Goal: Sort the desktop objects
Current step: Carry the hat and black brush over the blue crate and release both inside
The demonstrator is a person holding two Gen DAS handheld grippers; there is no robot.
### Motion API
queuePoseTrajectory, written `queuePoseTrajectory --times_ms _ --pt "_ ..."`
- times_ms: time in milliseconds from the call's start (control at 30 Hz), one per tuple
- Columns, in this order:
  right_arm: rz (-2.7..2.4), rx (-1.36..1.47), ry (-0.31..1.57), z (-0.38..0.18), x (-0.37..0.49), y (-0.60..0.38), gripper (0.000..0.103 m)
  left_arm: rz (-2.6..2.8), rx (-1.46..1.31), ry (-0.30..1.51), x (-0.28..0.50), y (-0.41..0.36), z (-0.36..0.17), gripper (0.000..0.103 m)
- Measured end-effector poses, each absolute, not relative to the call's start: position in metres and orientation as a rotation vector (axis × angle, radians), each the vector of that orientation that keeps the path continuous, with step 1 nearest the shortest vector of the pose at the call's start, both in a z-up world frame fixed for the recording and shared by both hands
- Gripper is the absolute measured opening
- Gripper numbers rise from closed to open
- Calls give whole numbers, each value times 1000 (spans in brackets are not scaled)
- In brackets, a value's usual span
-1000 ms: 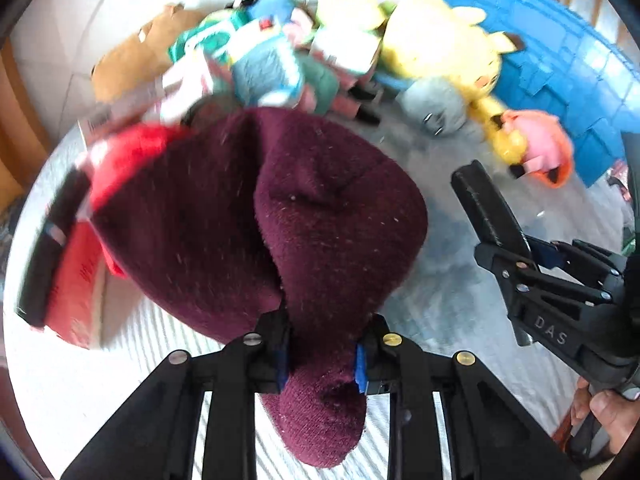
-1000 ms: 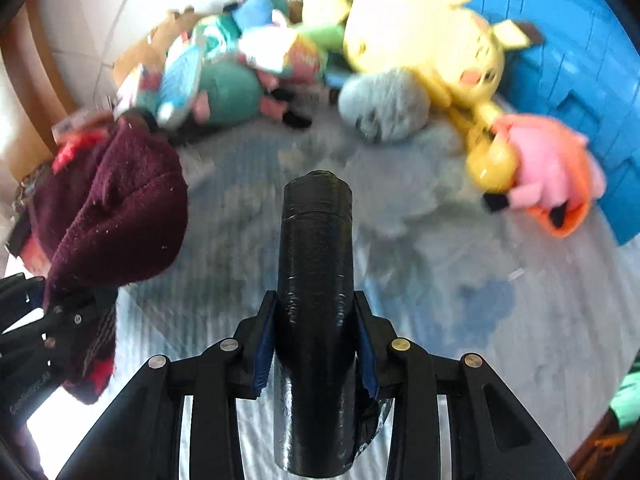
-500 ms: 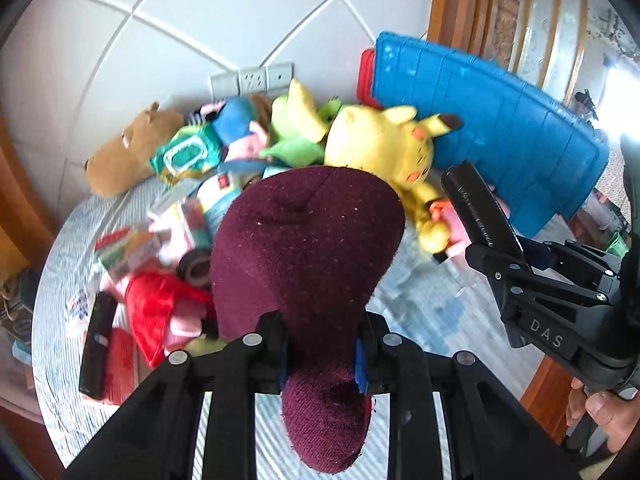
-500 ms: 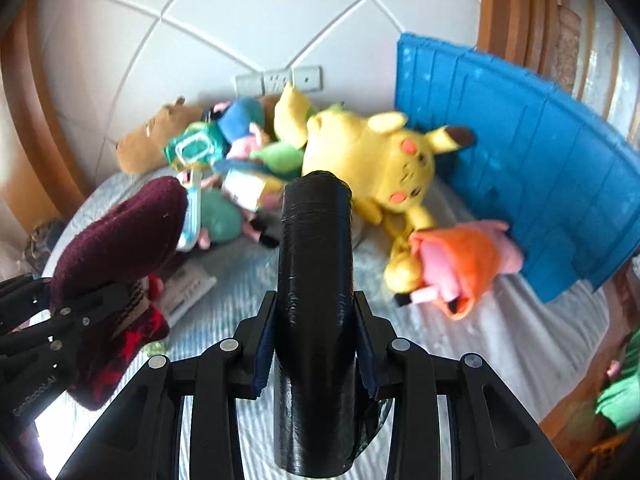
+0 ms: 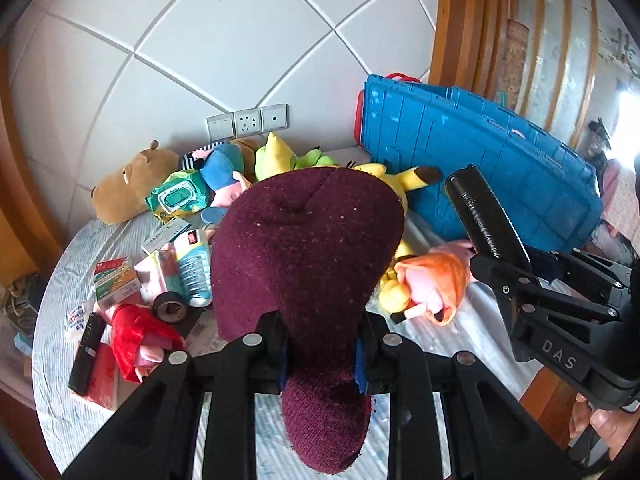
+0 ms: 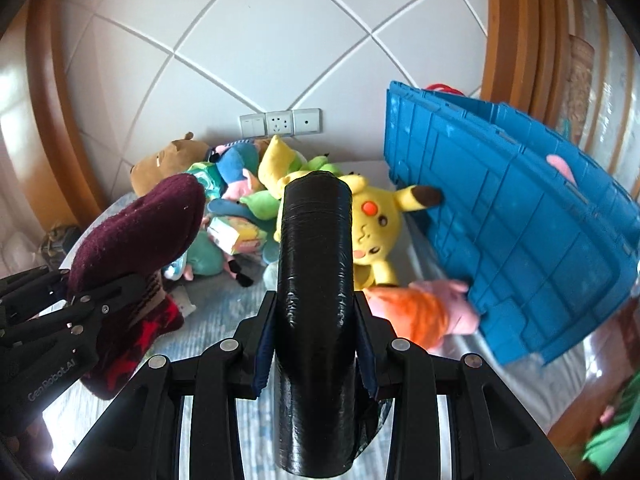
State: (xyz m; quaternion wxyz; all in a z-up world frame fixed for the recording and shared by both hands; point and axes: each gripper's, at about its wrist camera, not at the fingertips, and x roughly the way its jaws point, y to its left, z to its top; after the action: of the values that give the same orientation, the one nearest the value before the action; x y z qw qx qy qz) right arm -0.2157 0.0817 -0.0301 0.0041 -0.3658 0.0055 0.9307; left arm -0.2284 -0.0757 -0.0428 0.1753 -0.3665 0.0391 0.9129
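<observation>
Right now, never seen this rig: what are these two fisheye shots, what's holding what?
There is no robot. A person carries two handheld grippers, each with a camera looking along its fingers. One picture is from the left gripper, shut on a maroon knit hat. The other is from the right gripper, shut on a black cylinder. Each gripper shows in the other's view. Below is a cloth-covered table with plush toys, including a yellow one, small boxes, a tape roll and a blue crate on the right.
</observation>
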Motion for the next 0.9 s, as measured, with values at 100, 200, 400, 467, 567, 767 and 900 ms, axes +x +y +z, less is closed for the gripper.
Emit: queuePoseTrajectory --times_ms 100,200,400,467,567,767,900 --pt "2933 -1136 2 -24 -214 96 34 2607 -1028 103 -225 -62 -35 23" --pt "2948 -1128 13 -18 -212 109 34 2615 -1012 110 -225 -52 -26 23" --pt "2943 -1047 27 1 -210 131 34 2601 -953 119 -232 -32 -11 23" --pt "2931 -1020 35 8 -209 140 34 2589 -927 140 -235 -23 -5 23" --pt "2917 -987 50 15 -211 155 34 2573 -907 162 -242 -6 3 23" --pt "2914 -931 95 34 -221 199 34 2555 -881 182 -256 43 14 23" --pt "2948 -886 97 51 -229 242 34 2576 -854 170 -267 90 26 23"
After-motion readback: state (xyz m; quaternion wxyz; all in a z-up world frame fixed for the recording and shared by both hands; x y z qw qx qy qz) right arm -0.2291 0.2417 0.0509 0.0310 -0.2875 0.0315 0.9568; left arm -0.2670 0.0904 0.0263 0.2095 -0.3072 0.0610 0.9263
